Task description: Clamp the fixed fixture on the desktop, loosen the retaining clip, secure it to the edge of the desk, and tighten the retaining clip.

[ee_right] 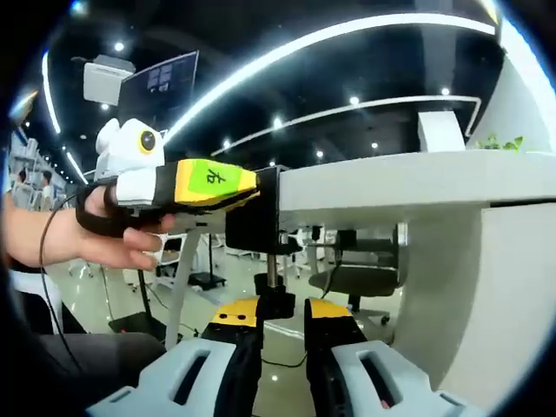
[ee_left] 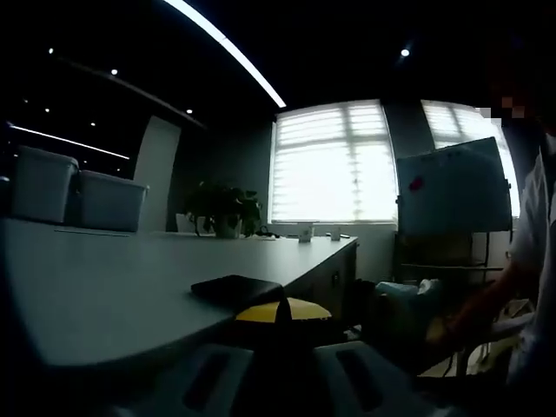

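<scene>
Black fixture (ee_right: 257, 221) straddles desk edge (ee_right: 365, 184); right tool (ee_right: 276, 320) pinches its screw knob (ee_right: 274, 304).

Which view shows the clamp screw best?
The right gripper view: the screw hangs under the desk edge, its knob between the right gripper's fingers. The left gripper view shows the clamp's dark top on the desk.

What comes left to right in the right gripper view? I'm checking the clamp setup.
Person's hand → left gripper → black fixture clamped on the desk edge → white desk → small plant.
</scene>
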The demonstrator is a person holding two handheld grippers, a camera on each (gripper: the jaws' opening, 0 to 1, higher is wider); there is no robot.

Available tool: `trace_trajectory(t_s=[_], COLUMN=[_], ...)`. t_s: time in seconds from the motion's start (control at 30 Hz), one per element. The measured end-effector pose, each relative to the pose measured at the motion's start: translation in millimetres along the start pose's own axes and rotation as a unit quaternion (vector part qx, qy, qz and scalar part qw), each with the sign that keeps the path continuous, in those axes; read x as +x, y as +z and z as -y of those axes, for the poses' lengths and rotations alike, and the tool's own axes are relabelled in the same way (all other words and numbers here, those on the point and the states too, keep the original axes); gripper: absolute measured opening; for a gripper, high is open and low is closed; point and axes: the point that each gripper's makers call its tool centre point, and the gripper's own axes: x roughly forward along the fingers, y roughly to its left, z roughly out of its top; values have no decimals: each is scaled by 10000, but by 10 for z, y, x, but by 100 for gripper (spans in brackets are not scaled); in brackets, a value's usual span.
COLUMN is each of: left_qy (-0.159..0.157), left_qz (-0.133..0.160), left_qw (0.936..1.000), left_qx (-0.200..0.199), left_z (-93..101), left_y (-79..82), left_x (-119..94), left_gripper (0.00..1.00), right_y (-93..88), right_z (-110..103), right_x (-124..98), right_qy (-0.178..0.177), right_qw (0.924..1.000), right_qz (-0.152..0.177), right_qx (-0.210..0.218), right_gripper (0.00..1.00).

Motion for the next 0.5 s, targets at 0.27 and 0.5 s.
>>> trace_trajectory(t_s=[0.27, 0.5], left_qy=[40, 80], left_qz=[46, 24], left_qw=[10000, 9998], left_qx=[63, 154], left_z=[-7, -10], left_y=[53, 5], left_x=[24, 31], left_gripper=[1, 1], right_y=[-10, 130], right_z=[-137, -65], right_x=[26, 67], right_qy=[-107, -719], right_qw=[9986, 9962], right_qz=[-19, 161], right_qx=[-517, -464], right_gripper=[28, 27])
